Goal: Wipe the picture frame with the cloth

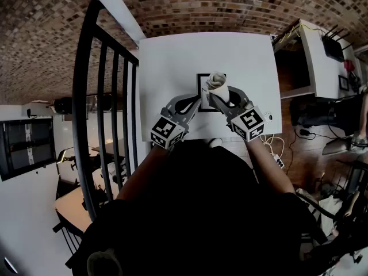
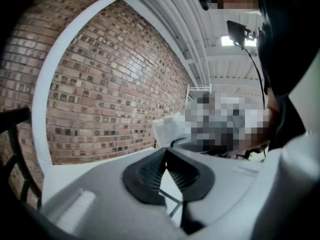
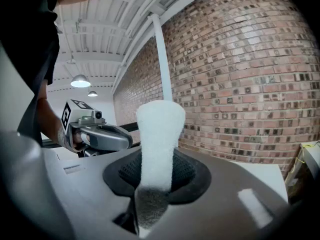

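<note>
A black picture frame (image 1: 200, 85) with a white middle lies in the centre of the white table (image 1: 172, 56). My left gripper (image 1: 197, 101) has its jaws closed at the frame's left edge. In the left gripper view the pads (image 2: 150, 174) meet on a thin dark edge. My right gripper (image 1: 214, 96) is shut on a rolled white cloth (image 1: 217, 80), whose end sits over the frame's upper part. In the right gripper view the cloth (image 3: 159, 134) stands straight up between the pads, and the left gripper (image 3: 100, 136) shows close beside it.
A black metal railing (image 1: 86, 96) runs along the table's left side. A brick wall lies beyond the far edge. To the right stand a white desk (image 1: 313, 45) and floor cables (image 1: 276, 145). A small round object (image 1: 268, 117) lies near the table's right front corner.
</note>
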The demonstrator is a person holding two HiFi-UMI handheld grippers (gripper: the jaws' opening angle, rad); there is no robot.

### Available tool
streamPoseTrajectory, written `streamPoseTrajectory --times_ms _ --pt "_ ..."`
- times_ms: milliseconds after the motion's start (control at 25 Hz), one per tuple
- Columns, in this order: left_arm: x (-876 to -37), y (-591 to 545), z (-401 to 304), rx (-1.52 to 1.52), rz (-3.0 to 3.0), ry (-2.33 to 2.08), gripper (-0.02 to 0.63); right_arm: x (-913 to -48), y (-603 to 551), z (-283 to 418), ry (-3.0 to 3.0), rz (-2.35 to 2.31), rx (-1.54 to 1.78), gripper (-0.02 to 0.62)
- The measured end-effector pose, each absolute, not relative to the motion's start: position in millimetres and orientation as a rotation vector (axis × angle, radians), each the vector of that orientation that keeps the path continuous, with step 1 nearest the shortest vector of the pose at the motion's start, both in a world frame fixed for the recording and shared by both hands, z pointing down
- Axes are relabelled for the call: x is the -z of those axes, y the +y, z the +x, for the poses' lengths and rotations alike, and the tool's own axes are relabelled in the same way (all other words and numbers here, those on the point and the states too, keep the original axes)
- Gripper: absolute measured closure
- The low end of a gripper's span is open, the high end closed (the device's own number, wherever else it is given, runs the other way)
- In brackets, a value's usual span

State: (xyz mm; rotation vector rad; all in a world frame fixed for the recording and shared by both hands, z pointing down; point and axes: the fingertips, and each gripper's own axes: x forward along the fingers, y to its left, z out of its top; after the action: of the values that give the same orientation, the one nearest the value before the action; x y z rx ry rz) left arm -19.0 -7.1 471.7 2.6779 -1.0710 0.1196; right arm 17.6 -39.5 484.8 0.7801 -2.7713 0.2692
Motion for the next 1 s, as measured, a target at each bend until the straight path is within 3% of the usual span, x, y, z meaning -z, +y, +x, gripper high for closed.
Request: streamPoseTrajectory --times_ms 320,1000 --pt "-492 -16 -64 -0.145 2.654 -1.015 0.604 -550 -60 -15 -2.546 0.81 -0.429 0.483" --pt "-509 -40 -62 -0.202 2.582 -1.169 0.604 -689 -121 -44 -2.245 0.644 -0.758 0.483"
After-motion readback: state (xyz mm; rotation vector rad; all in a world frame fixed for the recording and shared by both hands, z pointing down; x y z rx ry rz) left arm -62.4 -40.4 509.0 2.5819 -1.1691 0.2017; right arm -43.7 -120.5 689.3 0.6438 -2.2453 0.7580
